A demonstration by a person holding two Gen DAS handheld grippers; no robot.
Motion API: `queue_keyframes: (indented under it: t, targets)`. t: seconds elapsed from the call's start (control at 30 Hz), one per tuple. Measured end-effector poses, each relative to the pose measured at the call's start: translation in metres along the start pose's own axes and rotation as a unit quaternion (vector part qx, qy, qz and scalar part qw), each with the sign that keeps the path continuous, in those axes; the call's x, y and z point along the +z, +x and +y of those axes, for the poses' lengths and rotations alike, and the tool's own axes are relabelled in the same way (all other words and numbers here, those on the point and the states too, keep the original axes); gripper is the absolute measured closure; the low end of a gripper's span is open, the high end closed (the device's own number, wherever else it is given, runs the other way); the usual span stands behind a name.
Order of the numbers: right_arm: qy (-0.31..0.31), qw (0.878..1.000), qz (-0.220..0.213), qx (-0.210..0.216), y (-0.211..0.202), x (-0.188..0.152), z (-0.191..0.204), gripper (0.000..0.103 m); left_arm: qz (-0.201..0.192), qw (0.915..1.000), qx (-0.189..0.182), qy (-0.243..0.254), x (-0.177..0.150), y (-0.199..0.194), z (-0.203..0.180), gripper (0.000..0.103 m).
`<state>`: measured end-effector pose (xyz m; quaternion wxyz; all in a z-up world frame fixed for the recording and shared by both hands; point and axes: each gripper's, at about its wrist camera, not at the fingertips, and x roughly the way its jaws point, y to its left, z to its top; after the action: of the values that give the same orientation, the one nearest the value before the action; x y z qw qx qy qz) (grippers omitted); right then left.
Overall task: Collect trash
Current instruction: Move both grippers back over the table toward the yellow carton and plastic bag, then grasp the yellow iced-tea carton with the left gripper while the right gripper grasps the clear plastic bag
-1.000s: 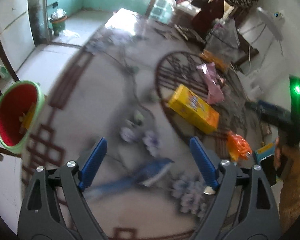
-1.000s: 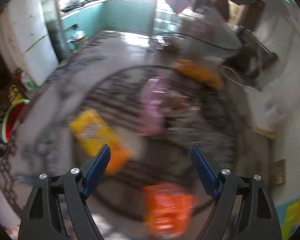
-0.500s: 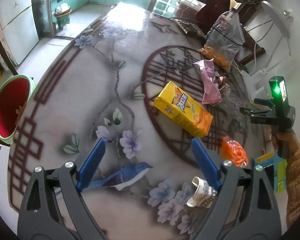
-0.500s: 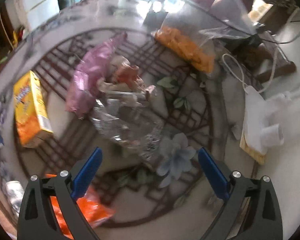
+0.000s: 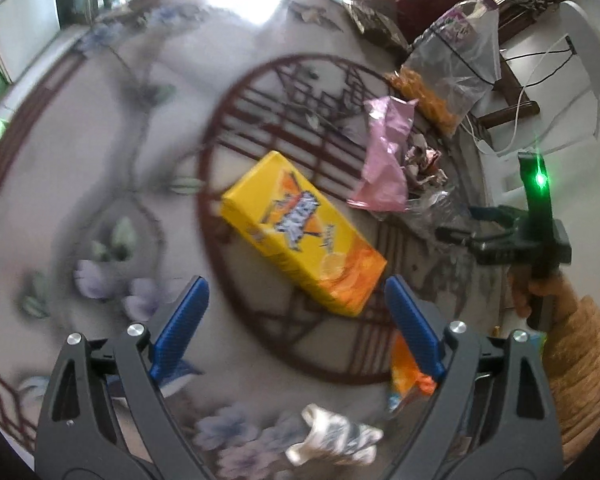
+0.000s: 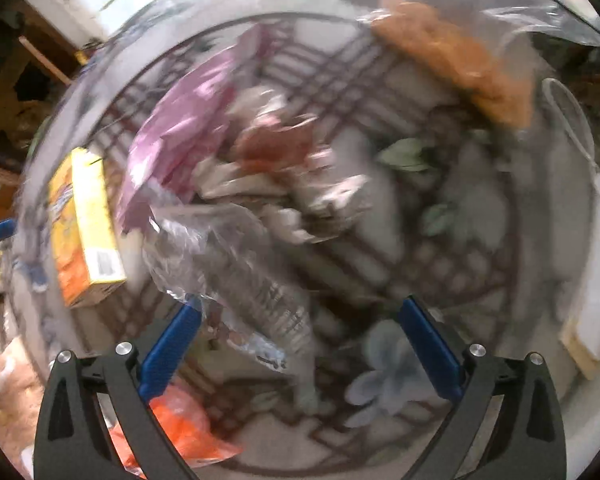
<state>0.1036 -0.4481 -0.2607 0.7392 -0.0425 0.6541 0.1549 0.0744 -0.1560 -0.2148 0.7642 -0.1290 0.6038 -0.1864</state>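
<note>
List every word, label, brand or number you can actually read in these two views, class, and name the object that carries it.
None can be quoted.
Yellow box: large blue logo lettering on top, too blurred to read.
Same box, right wrist view: barcode label on its end, digits too small.
Clear crumpled wrapper: dark print, blurred.
Orange wrapper: no legible text.

Before your left gripper, a juice carton lies flat on the table; a crumpled wrapper sits beyond it to the right, a snack bag farther back, a crushed wrapper nearest you.
</note>
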Motion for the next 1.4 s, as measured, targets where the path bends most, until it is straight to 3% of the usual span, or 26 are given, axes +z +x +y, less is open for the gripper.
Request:
queue_keyframes:
  t: [0.1,0.2,0.3,0.33,0.57,0.7,0.77,0.87,0.93,0.97,1.0,1.03,1.13,1.17,1.2,1.23,1.3,1.33,1.4]
  targets:
    - [-0.024,0.999,0.004,0.021,0.006,-0.005,0.016,0.01,0.002,1.0,0.007,-0.006,0.007,0.017,-0.008,0.015]
    - [-0.024,0.999,-0.005,0.032,0.008,-0.009,0.028,0.027,0.01,0.9993,0.029,-0.02,0.015,0.036,-0.01,0.015]
    - [-0.005,1.0,-0.008,0.028,0.012,-0.012,0.033,0.053,0.011,0.9978,0.049,-0.044,0.021,0.051,-0.01,0.015]
    - [0.0,1.0,-0.01,0.03,0.013,-0.014,0.035,0.068,0.01,0.9974,0.056,-0.045,0.022,0.054,-0.011,0.015]
    - [0.051,0.995,-0.089,0.009,-0.017,-0.034,0.054,0.071,0.021,0.9958,0.077,-0.046,0.027,0.07,-0.018,0.016]
    - [0.081,0.988,-0.13,0.018,-0.038,-0.046,0.059,0.071,0.025,0.9959,0.058,-0.065,0.023,0.072,-0.011,0.02]
    - [0.098,0.985,-0.14,0.032,-0.043,-0.049,0.058,0.071,0.019,0.9967,0.061,-0.051,0.023,0.069,-0.014,0.024]
    - [0.134,0.978,-0.156,0.037,-0.05,-0.056,0.062,0.071,0.007,0.9978,0.062,-0.022,0.022,0.06,-0.017,0.038]
    - [0.153,0.972,-0.174,0.038,-0.058,-0.064,0.071,0.071,-0.01,0.9981,0.06,-0.003,0.022,0.049,-0.018,0.066]
    - [0.159,0.97,-0.181,0.037,-0.061,-0.066,0.076,0.071,-0.017,0.998,0.061,0.01,0.022,0.043,-0.018,0.074]
    - [0.163,0.968,-0.185,0.038,-0.065,-0.065,0.08,0.071,-0.021,0.9974,0.066,0.022,0.022,0.038,-0.019,0.097]
    - [0.168,0.966,-0.192,0.041,-0.069,-0.068,0.086,0.071,-0.022,0.9969,0.069,0.031,0.022,0.035,-0.017,0.103]
    - [0.17,0.964,-0.203,0.041,-0.075,-0.07,0.101,0.071,-0.003,0.9987,0.048,0.02,0.018,0.032,-0.007,0.103]
    - [0.172,0.962,-0.207,0.042,-0.078,-0.072,0.107,0.071,0.0,0.999,0.041,0.016,0.017,0.03,-0.006,0.1]
    - [0.173,0.961,-0.211,0.043,-0.081,-0.074,0.11,0.071,-0.004,0.9991,0.038,0.016,0.015,0.027,-0.006,0.087]
    - [0.174,0.96,-0.216,0.044,-0.085,-0.075,0.114,0.071,-0.014,0.999,0.037,0.022,0.014,0.024,-0.01,0.059]
    - [0.175,0.958,-0.225,0.039,-0.089,-0.077,0.118,0.07,-0.043,0.9974,0.044,0.037,0.013,0.015,-0.021,0.014]
    - [0.177,0.956,-0.23,0.033,-0.093,-0.079,0.119,0.069,-0.055,0.9961,0.052,0.044,0.014,0.014,-0.027,0.008]
    - [0.184,0.954,-0.236,0.03,-0.095,-0.084,0.119,0.069,-0.058,0.9942,0.07,0.057,0.019,0.019,-0.038,0.007]
